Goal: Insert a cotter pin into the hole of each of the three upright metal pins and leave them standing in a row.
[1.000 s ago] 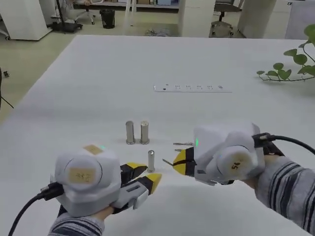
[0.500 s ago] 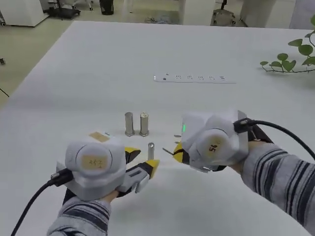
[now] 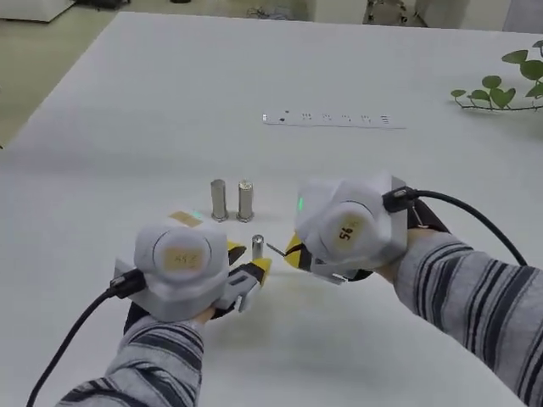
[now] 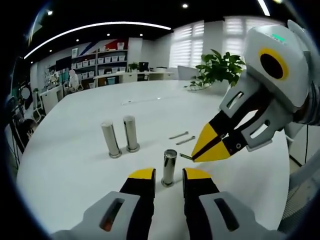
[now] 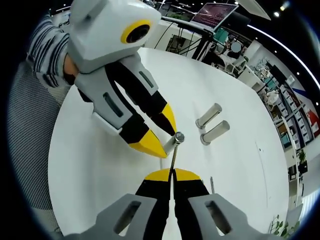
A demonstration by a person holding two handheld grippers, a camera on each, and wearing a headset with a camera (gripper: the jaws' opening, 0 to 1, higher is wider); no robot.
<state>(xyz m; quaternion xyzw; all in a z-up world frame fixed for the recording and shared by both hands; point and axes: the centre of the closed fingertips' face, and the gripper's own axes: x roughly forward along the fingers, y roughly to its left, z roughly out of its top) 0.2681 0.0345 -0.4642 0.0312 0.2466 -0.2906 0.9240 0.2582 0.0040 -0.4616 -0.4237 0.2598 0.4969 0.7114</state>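
Observation:
Three upright metal pins stand on the white table (image 3: 127, 127). Two of them (image 3: 219, 199) (image 3: 245, 200) are side by side at the back. The third pin (image 3: 257, 248) (image 4: 169, 166) stands alone in front, between the yellow tips of my left gripper (image 3: 250, 259) (image 4: 169, 175), which is open with a small gap on each side of it. My right gripper (image 3: 293, 250) (image 5: 172, 175) is shut on a thin cotter pin (image 5: 173, 159) (image 3: 276, 250). The cotter pin points at the top of the front pin (image 5: 178, 137) and its tip nearly touches it.
Two loose cotter pins (image 4: 178, 135) (image 4: 186, 141) lie on the table to the right of the front pin. A white power strip (image 3: 331, 119) lies farther back, and plant leaves (image 3: 501, 89) reach in at the far right. Black cables trail from both grippers.
Both grippers have closed in on the front pin: the left one has moved forward so its jaws flank it, and the right one has shifted left, carrying the cotter pin up to its top.

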